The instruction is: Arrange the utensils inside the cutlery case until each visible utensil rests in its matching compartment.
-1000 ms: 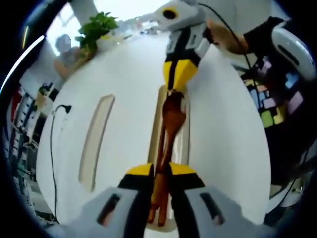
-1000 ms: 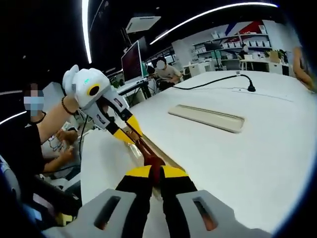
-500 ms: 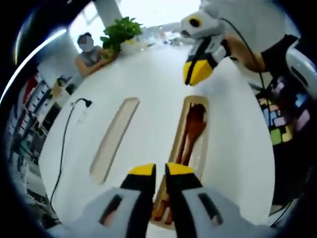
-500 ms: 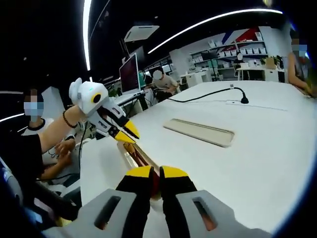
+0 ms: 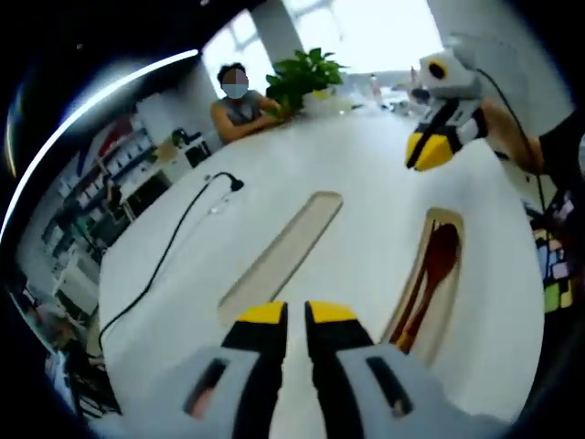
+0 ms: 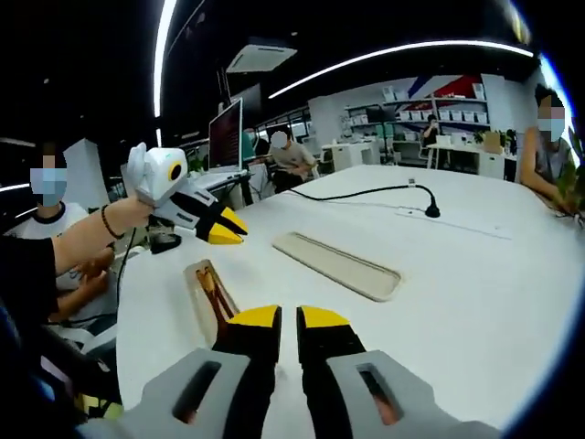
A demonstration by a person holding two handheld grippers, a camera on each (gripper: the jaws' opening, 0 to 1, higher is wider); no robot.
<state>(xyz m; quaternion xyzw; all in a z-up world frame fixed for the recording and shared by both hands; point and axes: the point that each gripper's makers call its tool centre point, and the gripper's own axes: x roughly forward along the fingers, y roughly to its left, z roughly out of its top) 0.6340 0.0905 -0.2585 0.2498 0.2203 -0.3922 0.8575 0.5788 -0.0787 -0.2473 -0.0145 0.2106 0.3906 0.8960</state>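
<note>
No readable writing or brand marks. White table (image 5: 366,174) in open office: shelving, monitors, seated people at far side, potted plant (image 5: 306,78), black cable (image 5: 169,256). Cutlery case (image 5: 430,283) near right, wooden utensils (image 5: 430,274) inside; lid (image 5: 283,247) to its left. Left gripper (image 5: 297,315) jaws near-together, empty. Right gripper (image 6: 288,320) likewise, slim gap, empty.

Brown utensils (image 5: 430,279), beige case (image 5: 445,222).
</note>
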